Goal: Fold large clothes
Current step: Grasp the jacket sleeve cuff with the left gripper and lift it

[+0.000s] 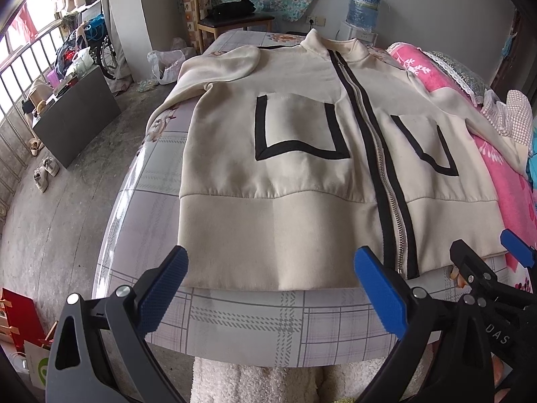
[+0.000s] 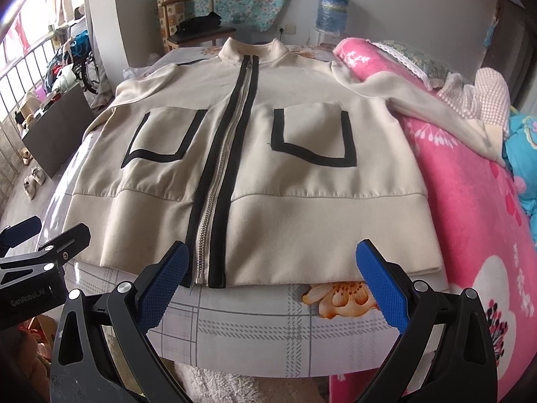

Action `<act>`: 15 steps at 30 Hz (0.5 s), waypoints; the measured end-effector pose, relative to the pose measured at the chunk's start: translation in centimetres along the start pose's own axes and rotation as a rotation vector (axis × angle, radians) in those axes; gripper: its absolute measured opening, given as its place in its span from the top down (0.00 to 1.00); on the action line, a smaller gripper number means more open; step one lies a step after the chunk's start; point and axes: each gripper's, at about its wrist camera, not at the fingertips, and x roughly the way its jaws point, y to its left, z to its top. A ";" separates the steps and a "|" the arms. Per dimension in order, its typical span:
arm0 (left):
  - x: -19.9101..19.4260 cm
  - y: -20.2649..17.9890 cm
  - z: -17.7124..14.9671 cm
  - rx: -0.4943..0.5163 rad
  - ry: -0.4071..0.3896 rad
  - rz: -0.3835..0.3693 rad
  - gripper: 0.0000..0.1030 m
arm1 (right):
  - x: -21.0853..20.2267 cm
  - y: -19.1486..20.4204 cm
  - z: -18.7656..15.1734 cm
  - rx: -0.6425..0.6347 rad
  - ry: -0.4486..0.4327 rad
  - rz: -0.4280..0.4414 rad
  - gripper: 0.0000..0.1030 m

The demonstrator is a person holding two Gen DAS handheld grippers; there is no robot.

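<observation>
We are holding the left gripper [image 1: 270,290] and right gripper [image 2: 272,285], fingers spread, at the bed's [image 1: 255,322] near edge before the zipped jacket [image 1: 302,168]; a pink quilt [image 2: 470,181] is lying under its right sleeve.

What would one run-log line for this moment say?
jacket: flat on bed, zipped | left gripper: open | right gripper: open | fold: not started

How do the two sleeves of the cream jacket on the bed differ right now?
The left-side sleeve bends back at the elbow, its cuff resting on the jacket's shoulder, and it lies on the checked bedsheet. The right-side sleeve stretches outward, unfolded, and lies draped over the pink quilt. Both are plain cream, and neither is held by a claw.
</observation>
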 end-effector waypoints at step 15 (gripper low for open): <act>3.2 4.2 4.0 -0.072 -0.106 -0.073 0.05 | 3.1 1.7 7.0 -0.075 -0.106 0.060 0.08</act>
